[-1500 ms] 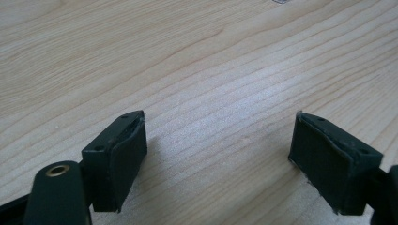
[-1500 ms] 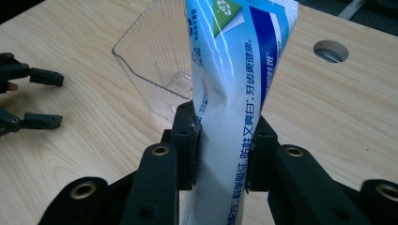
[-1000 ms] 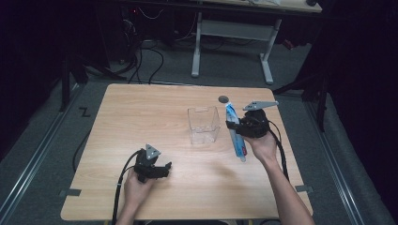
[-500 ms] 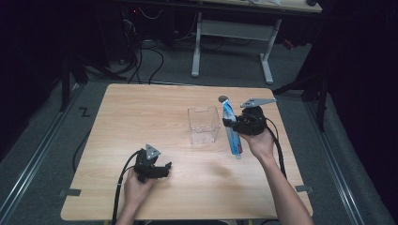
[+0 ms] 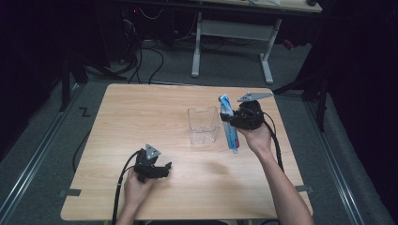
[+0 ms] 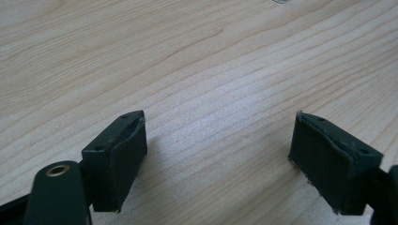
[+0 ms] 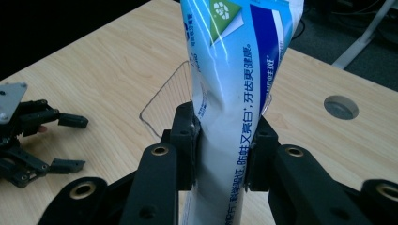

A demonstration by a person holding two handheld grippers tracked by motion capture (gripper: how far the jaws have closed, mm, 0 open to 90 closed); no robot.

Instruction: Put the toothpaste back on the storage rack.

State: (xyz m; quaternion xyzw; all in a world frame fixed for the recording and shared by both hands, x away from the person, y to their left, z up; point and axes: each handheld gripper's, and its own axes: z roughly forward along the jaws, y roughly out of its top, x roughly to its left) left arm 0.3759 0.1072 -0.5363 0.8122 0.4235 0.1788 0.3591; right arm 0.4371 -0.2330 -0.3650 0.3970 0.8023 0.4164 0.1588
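Observation:
My right gripper (image 5: 233,120) is shut on a blue and white toothpaste tube (image 5: 228,123), held up off the table just right of a clear plastic box (image 5: 203,124). In the right gripper view the tube (image 7: 234,79) stands squeezed between the two black jaws, with the clear box (image 7: 164,105) behind it. My left gripper (image 5: 163,169) rests near the table's front left, open, with nothing between its pads (image 6: 119,154). It also shows far left in the right gripper view (image 7: 70,143).
The wooden table (image 5: 141,112) has a round cable hole (image 7: 341,107) near its far right edge. Beyond the table stand a white desk frame (image 5: 232,30) and cables on the grey floor.
My right gripper has lifted the toothpaste tube off the table and tilted it more upright beside the clear box. The left gripper has stayed put.

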